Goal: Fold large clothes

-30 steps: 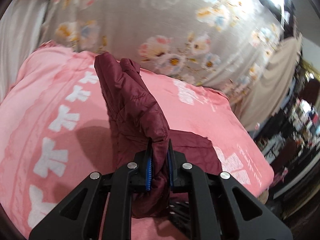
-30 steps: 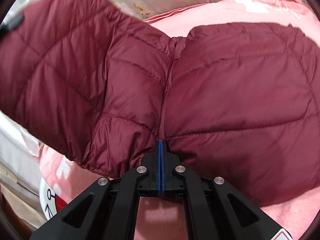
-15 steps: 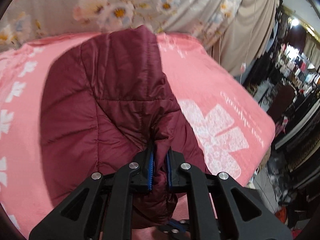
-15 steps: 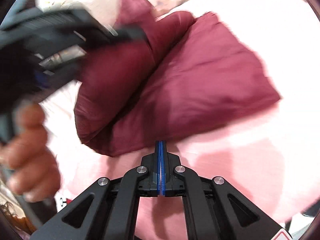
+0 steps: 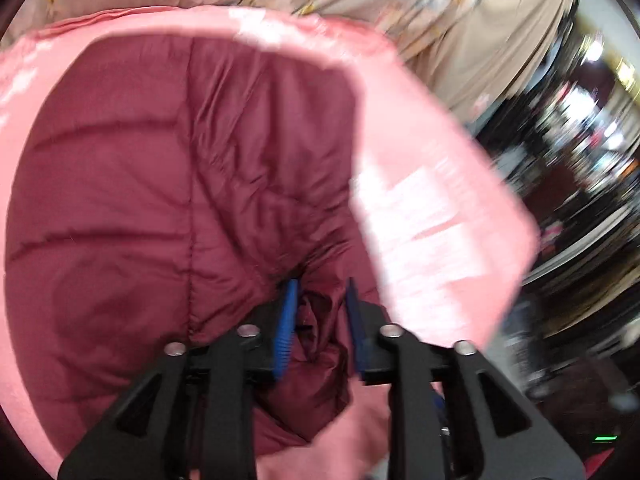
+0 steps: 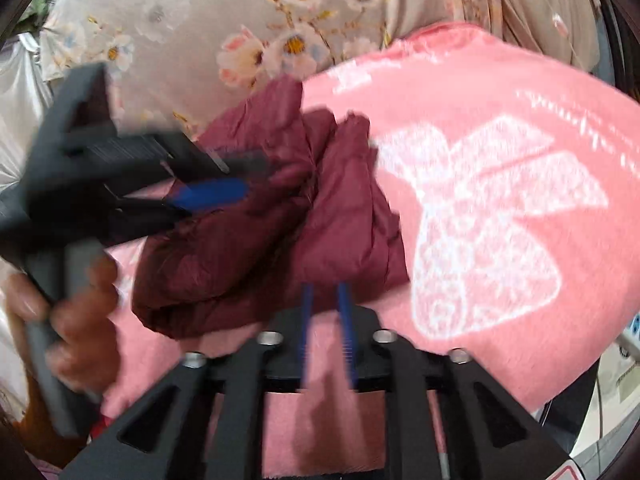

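L claw [image 5: 320,312] opening over jacket [image 5: 160,200] edge; blanket [image 6: 500,160] bare rightward.

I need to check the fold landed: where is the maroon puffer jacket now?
The maroon jacket lies bunched on the pink blanket, left of its white print, under the left gripper.

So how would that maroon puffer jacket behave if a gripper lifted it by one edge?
The maroon puffer jacket would probably droop and unfold: it lies in soft, creased folds on the pink blanket. Its puffy quilting suggests it is light for its bulk. The smooth, faintly shiny shell may slip between the pads.
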### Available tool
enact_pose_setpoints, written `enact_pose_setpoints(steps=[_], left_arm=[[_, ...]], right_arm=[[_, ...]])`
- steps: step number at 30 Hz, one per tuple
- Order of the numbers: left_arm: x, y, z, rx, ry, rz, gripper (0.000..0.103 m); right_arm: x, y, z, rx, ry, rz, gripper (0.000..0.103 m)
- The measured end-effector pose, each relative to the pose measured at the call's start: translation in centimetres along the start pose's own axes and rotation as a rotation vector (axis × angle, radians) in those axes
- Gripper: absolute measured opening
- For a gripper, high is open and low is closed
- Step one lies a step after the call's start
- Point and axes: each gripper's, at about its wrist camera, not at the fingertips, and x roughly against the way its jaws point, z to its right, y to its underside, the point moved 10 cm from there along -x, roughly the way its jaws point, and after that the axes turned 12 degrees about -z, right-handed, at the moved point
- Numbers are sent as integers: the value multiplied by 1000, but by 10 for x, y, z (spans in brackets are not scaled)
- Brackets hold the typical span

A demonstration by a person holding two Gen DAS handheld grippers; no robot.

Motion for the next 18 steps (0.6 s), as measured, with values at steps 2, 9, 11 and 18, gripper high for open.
enact_pose_setpoints(steps=[2,9,11,18], left_arm=[[39,-17,8,-24,38,91,54],[69,-85,-10,-82,-140,192,54],[49,-93,-18,-68,-159,133,54],[-1,-100,-39,-70,-239,19,45]], right_arm=[[10,-7,-9,3,-30,51,55],[-9,-41,-34,22,-124,88,58],[-17,-41,-36,15,-136,70,58],[-26,-50,-30,-6,-163,41,10]])
